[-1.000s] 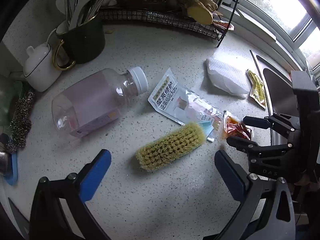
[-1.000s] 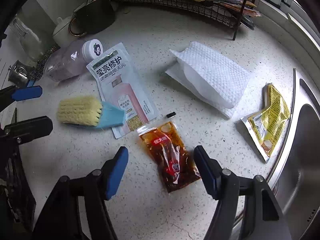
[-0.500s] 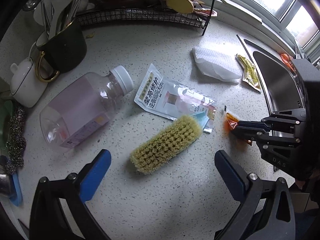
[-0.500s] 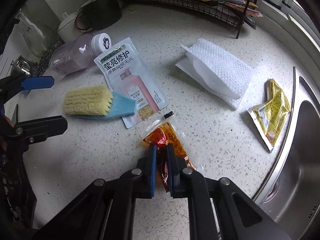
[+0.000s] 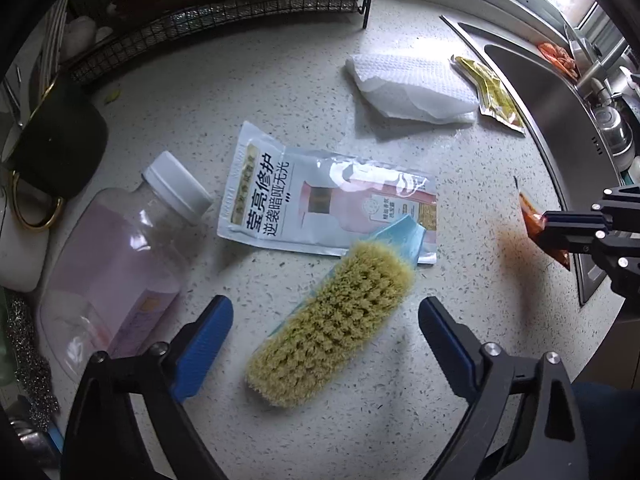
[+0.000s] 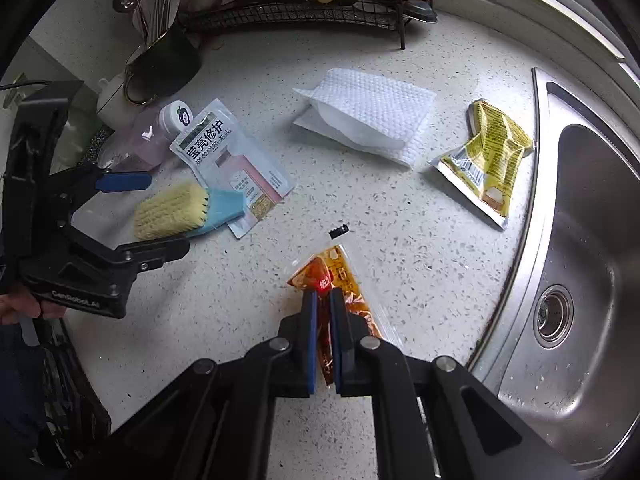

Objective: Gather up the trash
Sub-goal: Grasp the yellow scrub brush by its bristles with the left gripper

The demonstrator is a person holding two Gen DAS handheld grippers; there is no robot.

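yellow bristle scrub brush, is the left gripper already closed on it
No, the left gripper is open, its blue pads on either side of the yellow bristle scrub brush without touching it.

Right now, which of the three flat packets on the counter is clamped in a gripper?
The red sauce sachet, pinched between the right gripper fingers. The yellow packet by the sink and the pink-printed refill pouch under the brush lie untouched.

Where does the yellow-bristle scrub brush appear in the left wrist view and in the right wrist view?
Left wrist view: scrub brush lies low in the centre, between the open left tool fingers.
Right wrist view: scrub brush lies at the left, beside the left tool.
Shared landmark: the shampoo refill pouch, with the brush's blue end on its corner.
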